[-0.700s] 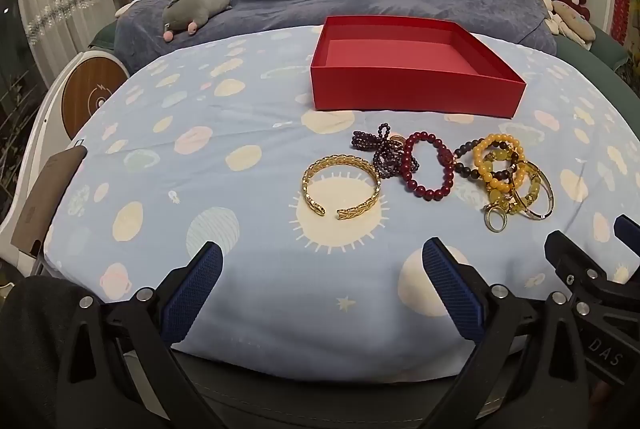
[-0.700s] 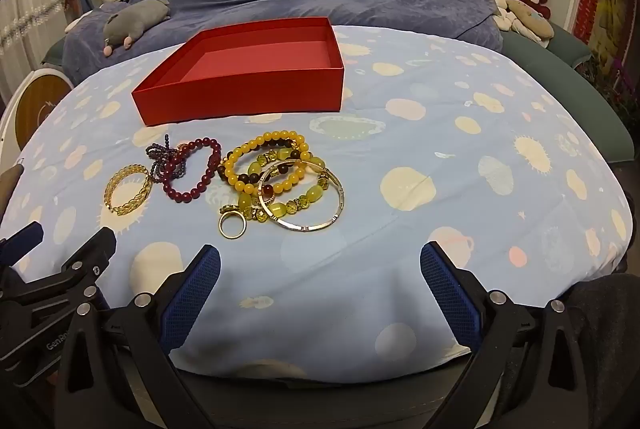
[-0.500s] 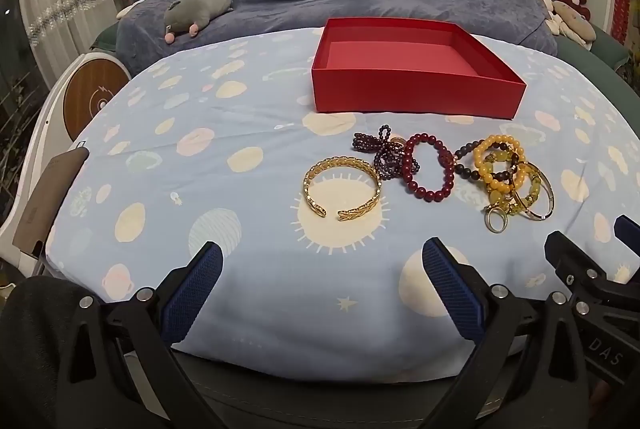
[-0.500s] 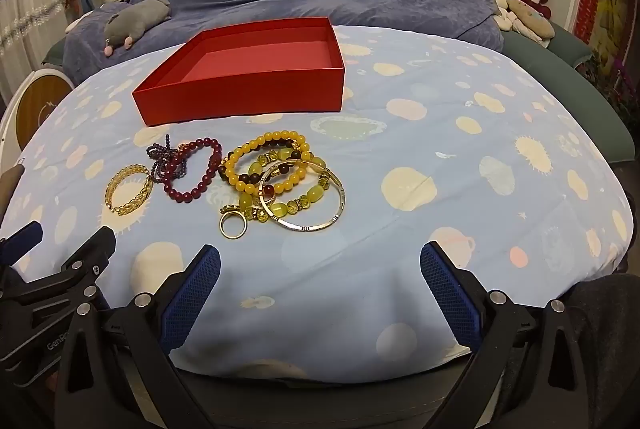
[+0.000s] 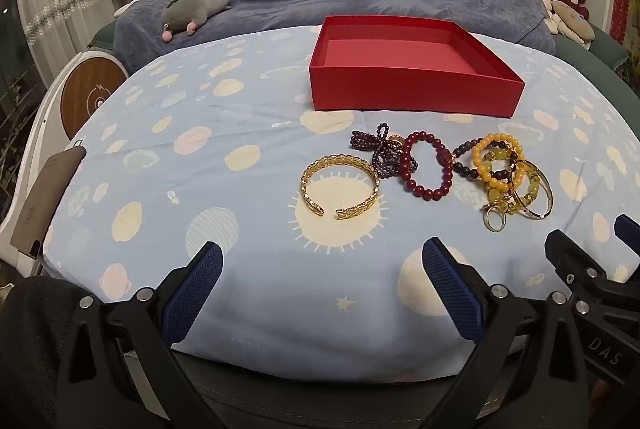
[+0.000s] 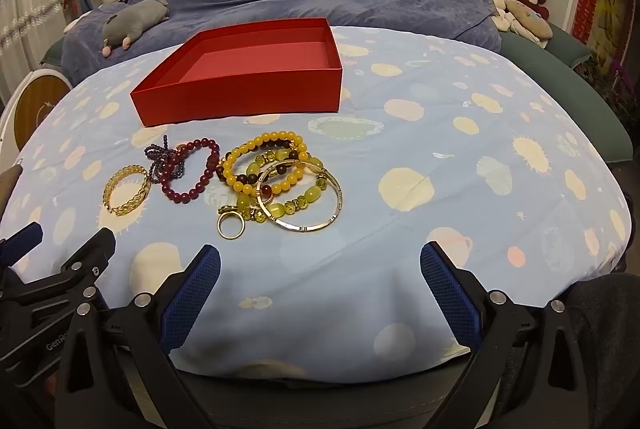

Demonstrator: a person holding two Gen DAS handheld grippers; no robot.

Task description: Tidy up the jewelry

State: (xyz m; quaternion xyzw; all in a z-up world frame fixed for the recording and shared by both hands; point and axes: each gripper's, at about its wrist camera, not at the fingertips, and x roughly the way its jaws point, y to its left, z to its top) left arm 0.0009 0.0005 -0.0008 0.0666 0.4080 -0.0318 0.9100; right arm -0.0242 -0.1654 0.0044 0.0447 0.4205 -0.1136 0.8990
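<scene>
Both grippers hang at the near table edge, jaws wide apart, nothing held: left gripper (image 5: 320, 289), right gripper (image 6: 318, 289). Jewelry sits in a row just short of the empty red box (image 5: 412, 95), likely staged for loading: gold cuff (image 5: 339, 185) at 12 o'clock from the left gripper, bead pile (image 6: 276, 177) at 11 o'clock from the right. Versus earlier frames, nothing has shifted.

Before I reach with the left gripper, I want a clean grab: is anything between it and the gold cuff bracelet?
Nothing visible. The left gripper is open, with only bare patterned sheet between it and the gold cuff bracelet. The purple bead strand lies at the cuff's far right, beyond it, toward the red box.
</scene>
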